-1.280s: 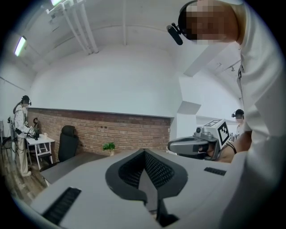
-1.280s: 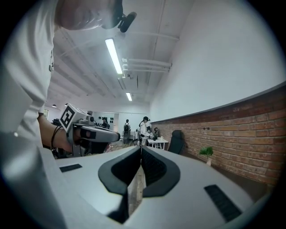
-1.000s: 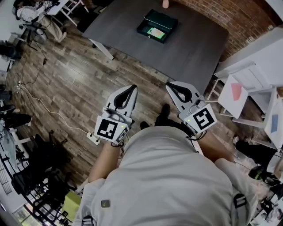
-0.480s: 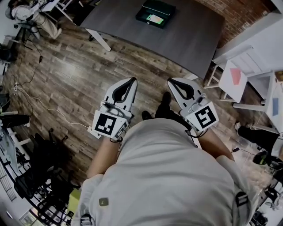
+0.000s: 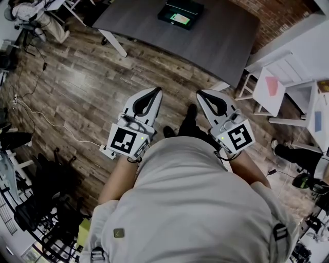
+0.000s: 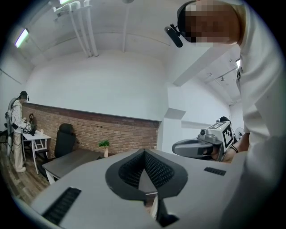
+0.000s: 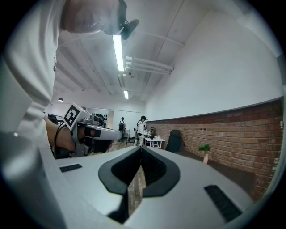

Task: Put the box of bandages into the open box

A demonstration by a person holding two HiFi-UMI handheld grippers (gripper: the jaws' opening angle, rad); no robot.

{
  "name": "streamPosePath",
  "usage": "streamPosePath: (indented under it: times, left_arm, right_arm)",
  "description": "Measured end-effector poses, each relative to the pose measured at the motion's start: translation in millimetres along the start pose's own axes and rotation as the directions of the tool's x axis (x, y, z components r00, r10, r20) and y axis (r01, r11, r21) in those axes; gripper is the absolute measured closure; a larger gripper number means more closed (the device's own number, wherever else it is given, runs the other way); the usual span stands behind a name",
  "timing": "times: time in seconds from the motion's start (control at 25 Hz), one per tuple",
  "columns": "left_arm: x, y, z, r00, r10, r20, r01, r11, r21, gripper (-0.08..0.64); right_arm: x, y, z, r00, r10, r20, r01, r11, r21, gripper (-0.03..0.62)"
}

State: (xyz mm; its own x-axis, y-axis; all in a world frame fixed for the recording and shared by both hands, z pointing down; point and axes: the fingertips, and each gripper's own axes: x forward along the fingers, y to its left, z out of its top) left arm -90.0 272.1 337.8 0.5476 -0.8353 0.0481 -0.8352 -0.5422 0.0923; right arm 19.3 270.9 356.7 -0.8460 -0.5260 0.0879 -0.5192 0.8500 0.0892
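In the head view the open dark green box (image 5: pixel 181 11) sits on the grey table (image 5: pixel 216 36) at the top edge of the picture. The pale green box of bandages (image 5: pixel 180 19) lies inside it. Both grippers are held close to my body over the wooden floor, well short of the table. My left gripper (image 5: pixel 156 91) is shut with nothing in it, and so is my right gripper (image 5: pixel 200 94). In the left gripper view the left gripper's (image 6: pixel 144 153) jaws meet on nothing. The right gripper view shows the right gripper (image 7: pixel 140 150) shut and empty as well.
White chairs and a small white table (image 5: pixel 277 85) stand to the right of the grey table. Cables (image 5: pixel 36 118) trail over the floor at the left, with dark equipment (image 5: pixel 36 205) at the lower left. A small potted plant (image 6: pixel 104 144) stands on the table near the brick wall.
The table and green box have slid towards the top edge of the head view. Both grippers stay shut, close to my body, and have shifted only slightly.
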Motion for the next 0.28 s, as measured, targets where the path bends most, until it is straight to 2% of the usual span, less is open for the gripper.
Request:
streamPosePath:
  times: [0.28]
  left_arm:
    - [8, 0, 12, 1.000, 0.007, 0.008, -0.007, 1.000, -0.006, 0.545]
  right_arm:
    - [0, -11, 9, 1.000, 0.003, -0.006, -0.003, 1.000, -0.003, 0.571]
